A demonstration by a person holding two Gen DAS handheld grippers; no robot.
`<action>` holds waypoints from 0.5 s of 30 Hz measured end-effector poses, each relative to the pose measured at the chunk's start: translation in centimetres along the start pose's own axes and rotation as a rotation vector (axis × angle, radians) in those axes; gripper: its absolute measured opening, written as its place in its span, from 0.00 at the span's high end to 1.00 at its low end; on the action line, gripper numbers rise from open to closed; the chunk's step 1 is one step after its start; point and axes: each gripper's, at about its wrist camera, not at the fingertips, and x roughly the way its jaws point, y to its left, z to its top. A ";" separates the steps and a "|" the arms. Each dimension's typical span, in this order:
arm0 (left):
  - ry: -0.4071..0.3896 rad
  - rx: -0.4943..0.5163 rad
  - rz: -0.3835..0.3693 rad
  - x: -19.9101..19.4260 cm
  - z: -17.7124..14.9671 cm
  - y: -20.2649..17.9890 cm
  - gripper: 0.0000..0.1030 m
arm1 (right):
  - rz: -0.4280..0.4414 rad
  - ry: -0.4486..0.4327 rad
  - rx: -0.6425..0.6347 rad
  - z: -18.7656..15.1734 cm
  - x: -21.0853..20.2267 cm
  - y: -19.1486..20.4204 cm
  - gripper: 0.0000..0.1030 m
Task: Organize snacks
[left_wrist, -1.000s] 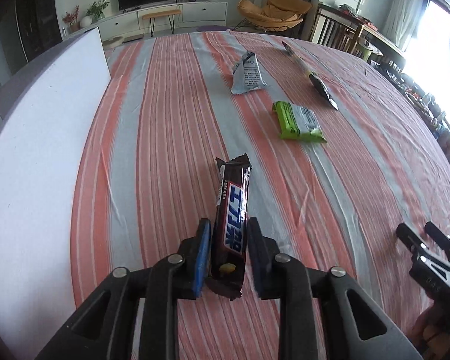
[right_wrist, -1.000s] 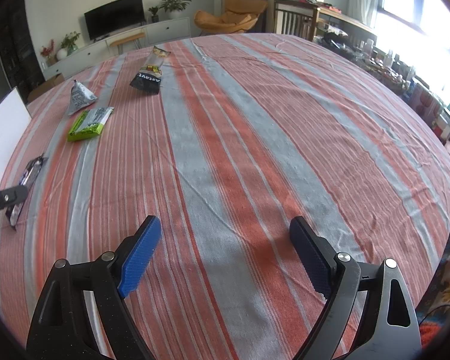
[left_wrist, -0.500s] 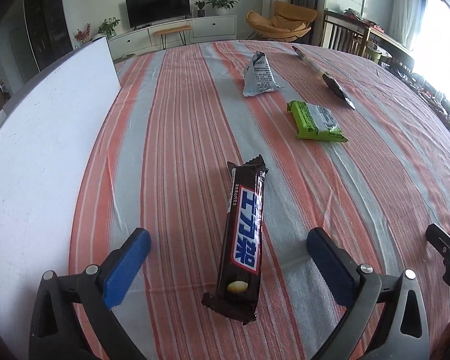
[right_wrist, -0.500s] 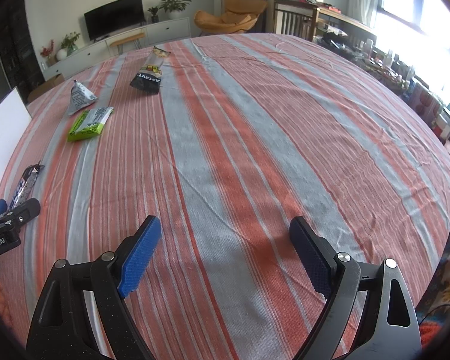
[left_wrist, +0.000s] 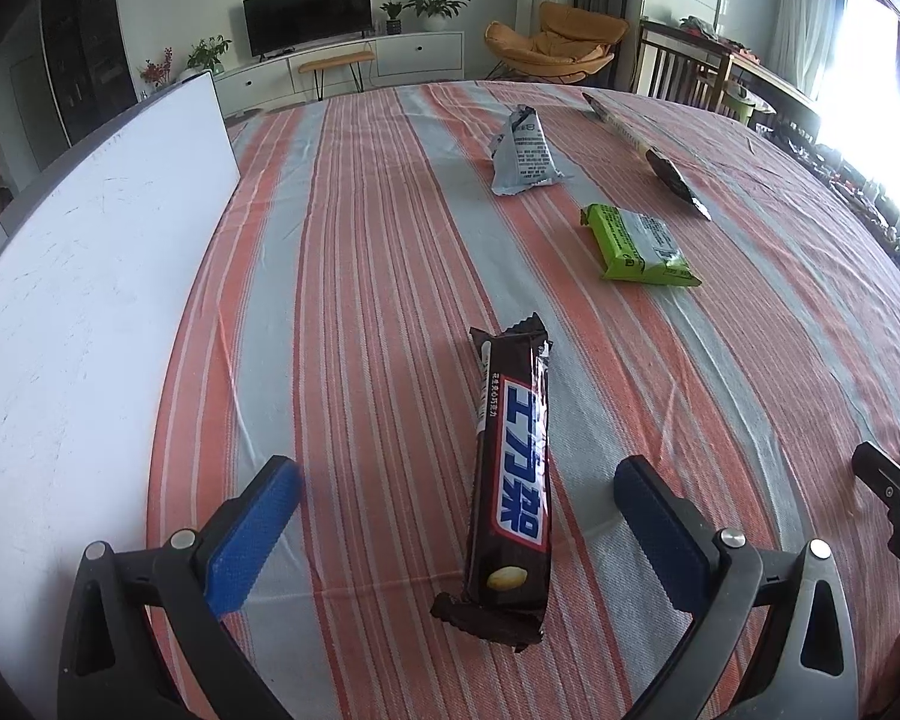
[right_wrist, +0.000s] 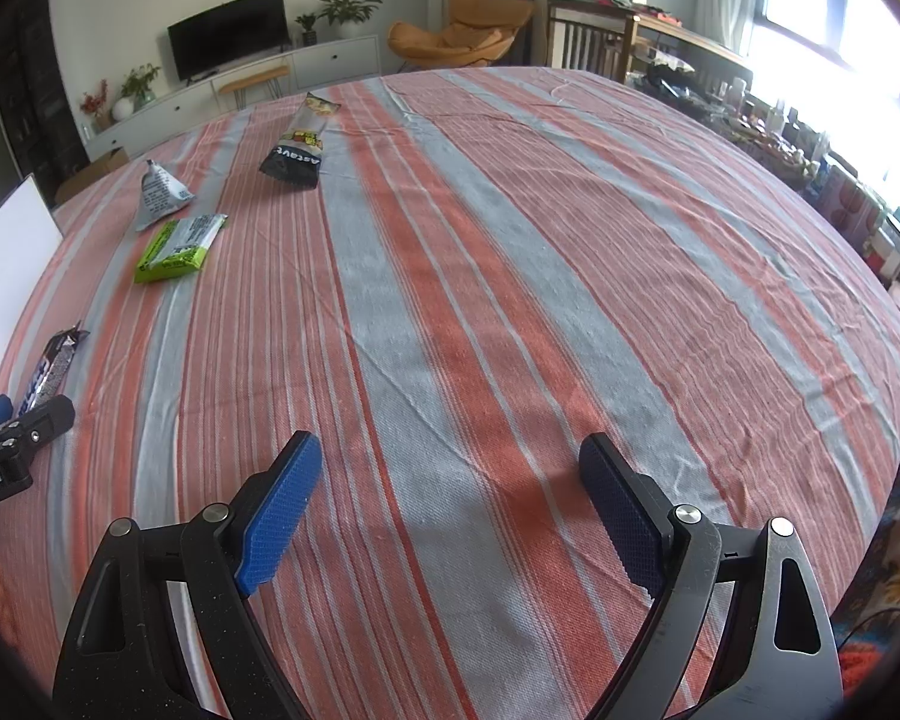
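The left hand-held gripper (left_wrist: 456, 516) stands wide open, its blue-padded fingers (left_wrist: 252, 531) well clear on either side of a long dark-brown chocolate bar in a glossy wrapper with a blue-and-white label (left_wrist: 513, 480). The bar lies flat on the surface, a table under a red-and-grey striped cloth (left_wrist: 354, 276), running toward 12 o'clock, touched by neither pad. Toward 1 o'clock from it lies a lime-green flat snack packet (left_wrist: 639, 246). Beyond that, a grey crumpled triangular pouch (left_wrist: 525, 153) sits at 12 o'clock, and a long black snack bag (left_wrist: 660, 162) at 1 o'clock. A white board (left_wrist: 90, 276) lies along the cloth at 9 to 10 o'clock. The right hand-held gripper (right_wrist: 450, 507) is also wide open and holds nothing, poised over bare cloth.
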 end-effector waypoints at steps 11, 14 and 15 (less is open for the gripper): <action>-0.002 -0.002 0.000 0.0 0.0 0.0 0.00 | 0.194 0.095 0.009 3.7 1.0 1.5 0.14; -0.002 -0.003 0.000 0.0 0.0 0.0 0.00 | 0.285 0.125 -0.036 7.5 2.7 5.2 0.14; -0.002 -0.003 0.000 0.0 0.0 0.0 0.00 | 0.305 0.147 -0.045 8.7 3.7 6.6 0.14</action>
